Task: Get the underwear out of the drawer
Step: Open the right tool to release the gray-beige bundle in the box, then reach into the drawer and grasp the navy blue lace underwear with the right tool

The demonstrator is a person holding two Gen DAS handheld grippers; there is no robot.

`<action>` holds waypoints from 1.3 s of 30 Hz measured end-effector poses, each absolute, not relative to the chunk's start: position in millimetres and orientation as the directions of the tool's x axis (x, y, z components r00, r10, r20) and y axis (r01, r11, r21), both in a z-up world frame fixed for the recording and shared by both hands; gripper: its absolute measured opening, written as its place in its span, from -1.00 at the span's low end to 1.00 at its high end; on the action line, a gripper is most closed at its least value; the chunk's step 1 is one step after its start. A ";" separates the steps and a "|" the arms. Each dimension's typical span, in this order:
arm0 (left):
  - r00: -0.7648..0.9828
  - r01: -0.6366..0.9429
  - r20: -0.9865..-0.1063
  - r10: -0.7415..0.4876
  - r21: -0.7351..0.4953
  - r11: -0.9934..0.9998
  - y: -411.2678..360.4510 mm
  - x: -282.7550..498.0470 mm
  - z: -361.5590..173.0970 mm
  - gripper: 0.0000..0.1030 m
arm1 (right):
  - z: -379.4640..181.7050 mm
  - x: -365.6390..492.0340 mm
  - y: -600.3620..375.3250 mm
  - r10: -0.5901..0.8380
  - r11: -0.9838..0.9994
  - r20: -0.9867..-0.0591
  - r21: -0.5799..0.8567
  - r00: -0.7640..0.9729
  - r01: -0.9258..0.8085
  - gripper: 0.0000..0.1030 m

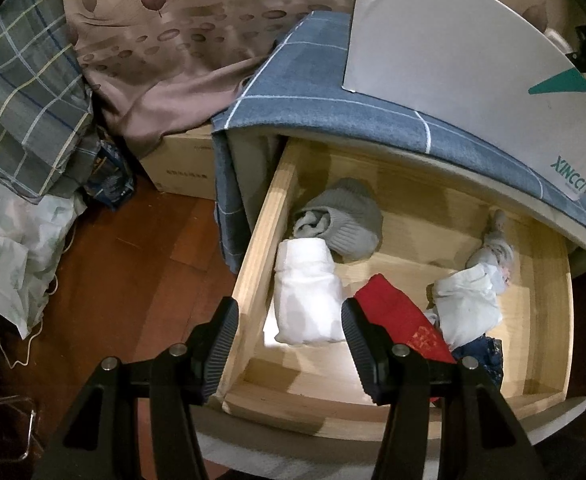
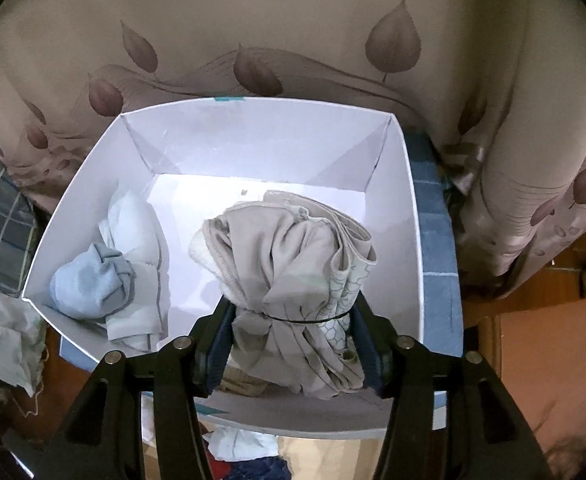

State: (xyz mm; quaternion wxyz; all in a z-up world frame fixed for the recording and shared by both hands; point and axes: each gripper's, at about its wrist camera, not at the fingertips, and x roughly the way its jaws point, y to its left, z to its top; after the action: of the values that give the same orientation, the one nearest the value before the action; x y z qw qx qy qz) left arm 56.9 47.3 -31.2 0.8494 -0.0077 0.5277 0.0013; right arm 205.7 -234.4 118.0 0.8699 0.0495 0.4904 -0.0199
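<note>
right wrist, beige underwear (image 2: 289, 280) btwn right gripper (image 2: 289, 356) pads, over white box (image 2: 253, 136)

Left wrist overlooks drawer (image 1: 413, 240); right, box (image 2: 253, 148).

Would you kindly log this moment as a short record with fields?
drawer: open, wooden, clothes inside
in drawer: white roll, grey knit, red item
left gripper: open, empty, above the white roll
right gripper: holds beige bundle over white box
in box: pale blue garment
</note>
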 end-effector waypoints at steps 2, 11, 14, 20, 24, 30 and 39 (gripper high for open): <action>0.443 -0.008 -0.896 -0.010 -0.015 1.000 47.4 56.9 -31.3 0.07 | 116.8 206.6 -233.1 0.003 0.995 -0.860 0.053 0.510 0.084 0.04; 0.419 -0.007 -0.908 -0.011 -0.015 1.000 45.8 59.0 -35.5 0.07 | 149.8 178.5 -235.5 0.069 0.993 -0.838 0.112 0.542 0.046 0.14; 0.401 0.001 -0.916 -0.015 -0.016 1.000 44.0 60.3 -38.9 0.07 | 154.7 154.8 -232.3 0.129 0.989 -0.853 0.149 0.505 -0.001 0.18; 0.382 0.014 -0.924 -0.023 -0.019 1.000 43.6 61.0 -42.0 0.07 | 123.8 105.8 -219.8 0.147 0.989 -0.918 0.131 0.369 -0.068 0.19; 0.374 0.012 -0.927 -0.027 -0.024 1.000 44.3 62.1 -43.7 0.07 | 73.8 84.8 -206.4 0.163 0.985 -0.957 0.146 0.239 -0.087 0.19; 0.374 0.005 -0.927 -0.033 -0.033 0.999 46.6 62.3 -43.3 0.07 | -7.1 78.7 -183.5 0.172 0.983 -0.983 0.167 0.061 -0.080 0.19; 0.375 -0.002 -0.926 -0.049 -0.054 0.999 49.2 63.3 -43.4 0.07 | -90.5 80.2 -150.6 0.173 0.983 -0.979 0.179 -0.105 -0.052 0.37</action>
State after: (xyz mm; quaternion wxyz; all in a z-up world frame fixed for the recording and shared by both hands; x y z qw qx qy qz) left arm 63.3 49.2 -43.4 0.8287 -0.0228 0.5590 -0.0142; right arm 80.2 -150.6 -90.5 0.6677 0.0409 0.7385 0.0840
